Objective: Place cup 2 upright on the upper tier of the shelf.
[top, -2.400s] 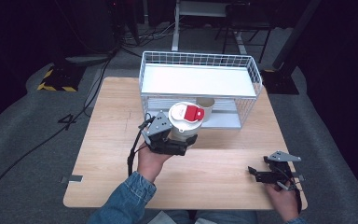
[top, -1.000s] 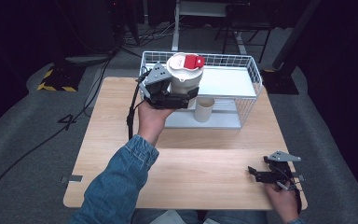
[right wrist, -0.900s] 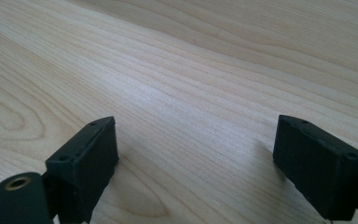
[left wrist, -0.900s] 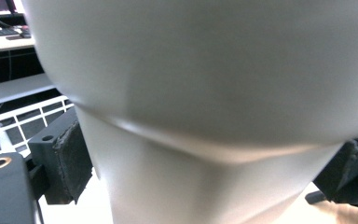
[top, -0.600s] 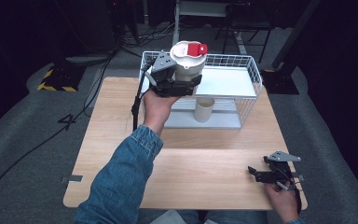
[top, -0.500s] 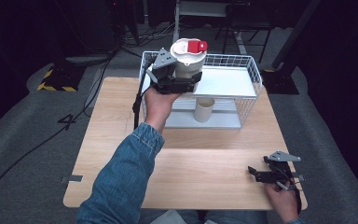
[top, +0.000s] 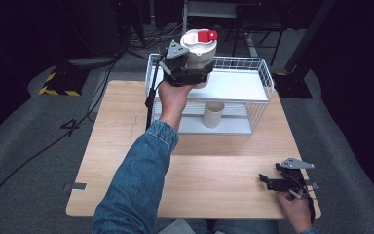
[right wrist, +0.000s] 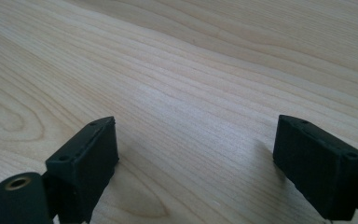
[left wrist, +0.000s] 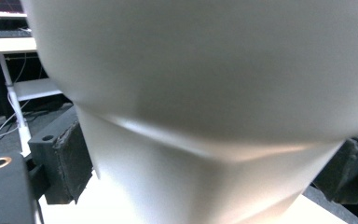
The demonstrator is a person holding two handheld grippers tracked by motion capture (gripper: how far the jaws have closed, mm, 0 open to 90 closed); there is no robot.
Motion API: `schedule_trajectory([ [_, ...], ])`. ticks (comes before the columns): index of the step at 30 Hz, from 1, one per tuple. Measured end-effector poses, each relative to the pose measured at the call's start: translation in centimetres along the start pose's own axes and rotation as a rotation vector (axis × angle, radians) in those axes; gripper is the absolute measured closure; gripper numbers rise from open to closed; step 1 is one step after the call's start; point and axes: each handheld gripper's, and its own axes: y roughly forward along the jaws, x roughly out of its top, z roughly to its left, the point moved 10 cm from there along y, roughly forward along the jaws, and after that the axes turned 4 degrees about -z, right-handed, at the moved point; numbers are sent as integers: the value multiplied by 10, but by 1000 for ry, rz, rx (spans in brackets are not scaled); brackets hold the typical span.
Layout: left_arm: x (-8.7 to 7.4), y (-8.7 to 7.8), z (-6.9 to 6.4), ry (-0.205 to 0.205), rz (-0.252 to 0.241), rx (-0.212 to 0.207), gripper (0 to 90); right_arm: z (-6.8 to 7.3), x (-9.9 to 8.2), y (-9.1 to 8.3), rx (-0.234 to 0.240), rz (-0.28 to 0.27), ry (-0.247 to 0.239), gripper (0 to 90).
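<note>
A white tub (top: 198,53) with a white lid and a red flap is held upright above the left part of the wire rack's top shelf (top: 233,85). My left gripper (top: 187,75) is shut on the tub's lower body. In the left gripper view the tub's pale wall (left wrist: 205,107) looms close, with a black pad (left wrist: 67,161) pressed to each side. My right gripper (top: 268,181) rests low over the wooden table (top: 126,126) near the front right corner, open, with bare wood (right wrist: 196,116) between its jaws.
The white wire rack (top: 260,105) stands at the table's far edge. A beige cup (top: 213,115) stands on its lower shelf. A cable (top: 148,105) trails down from the left gripper. Dark floor with cables surrounds the table.
The left hand has carried the tub up from the table and away from me, then to the right, over the rack's top shelf. The right gripper has stayed in place.
</note>
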Motion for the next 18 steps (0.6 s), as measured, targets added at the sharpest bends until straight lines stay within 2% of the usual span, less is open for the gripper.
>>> schedule_trajectory([
  [3, 1, 7, 3, 14, -17, 17, 97, 0, 0, 0, 0, 0, 0, 140],
  [7, -3, 17, 7, 24, -12, 30, 97, 0, 0, 0, 0, -1, 2, 140],
  [12, -7, 28, 15, -12, -6, 72, 98, 0, 0, 0, 0, -2, 2, 140],
  [18, -11, 36, 21, 7, 1, 111, 98, 0, 0, 0, 0, -1, 3, 140],
])
